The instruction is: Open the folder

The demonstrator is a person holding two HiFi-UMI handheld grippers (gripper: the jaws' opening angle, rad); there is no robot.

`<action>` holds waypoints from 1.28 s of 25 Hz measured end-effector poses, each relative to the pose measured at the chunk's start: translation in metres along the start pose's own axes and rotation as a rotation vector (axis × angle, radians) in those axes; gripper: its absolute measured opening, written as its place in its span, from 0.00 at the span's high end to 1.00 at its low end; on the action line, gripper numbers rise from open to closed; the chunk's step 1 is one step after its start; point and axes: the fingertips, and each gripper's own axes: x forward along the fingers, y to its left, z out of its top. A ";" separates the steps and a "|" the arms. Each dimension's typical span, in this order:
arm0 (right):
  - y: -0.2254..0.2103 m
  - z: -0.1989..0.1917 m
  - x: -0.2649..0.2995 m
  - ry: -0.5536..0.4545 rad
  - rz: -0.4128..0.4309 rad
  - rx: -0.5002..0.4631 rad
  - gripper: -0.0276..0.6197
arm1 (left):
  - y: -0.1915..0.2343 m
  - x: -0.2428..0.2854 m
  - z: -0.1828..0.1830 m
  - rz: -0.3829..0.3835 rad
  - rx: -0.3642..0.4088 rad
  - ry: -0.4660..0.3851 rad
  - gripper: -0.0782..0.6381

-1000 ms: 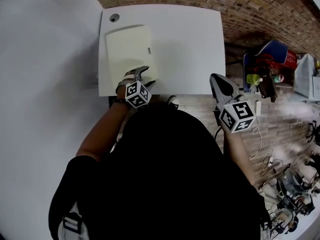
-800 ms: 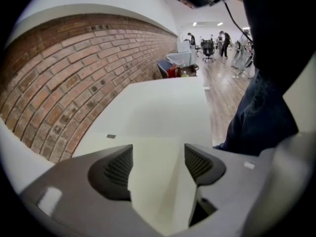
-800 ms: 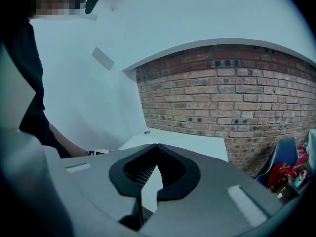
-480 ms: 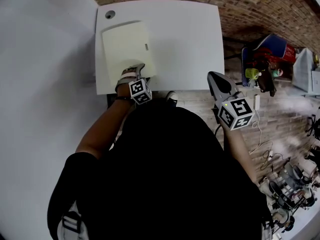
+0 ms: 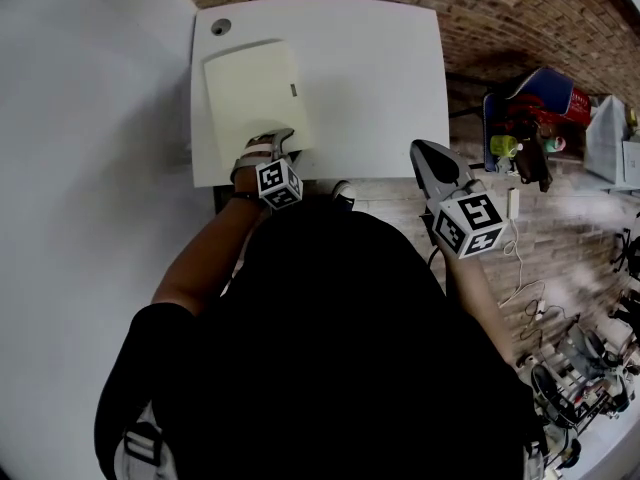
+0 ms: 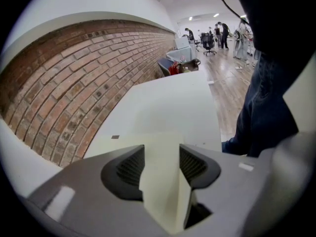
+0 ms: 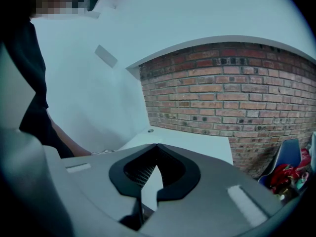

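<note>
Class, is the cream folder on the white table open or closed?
Closed: the folder lies flat on the table, cover down. The left hand-held gripper, jaws just now closing, straddles its near edge.

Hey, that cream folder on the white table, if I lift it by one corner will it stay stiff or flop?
Probably floppy: the folder looks thin, and its near edge seems to bend between the left gripper's jaws, which have just been closing around it. Likely light, lying flat on the table. Its smooth cover might slide when pushed.
</note>
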 end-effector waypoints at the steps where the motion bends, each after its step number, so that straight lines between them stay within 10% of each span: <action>1: 0.000 -0.001 0.000 0.000 0.002 0.002 0.96 | 0.000 -0.002 0.002 0.004 -0.004 -0.009 0.61; 32: 0.046 0.009 0.042 -0.001 0.190 -0.081 0.96 | 0.074 -0.135 0.001 0.287 -0.488 -0.326 0.87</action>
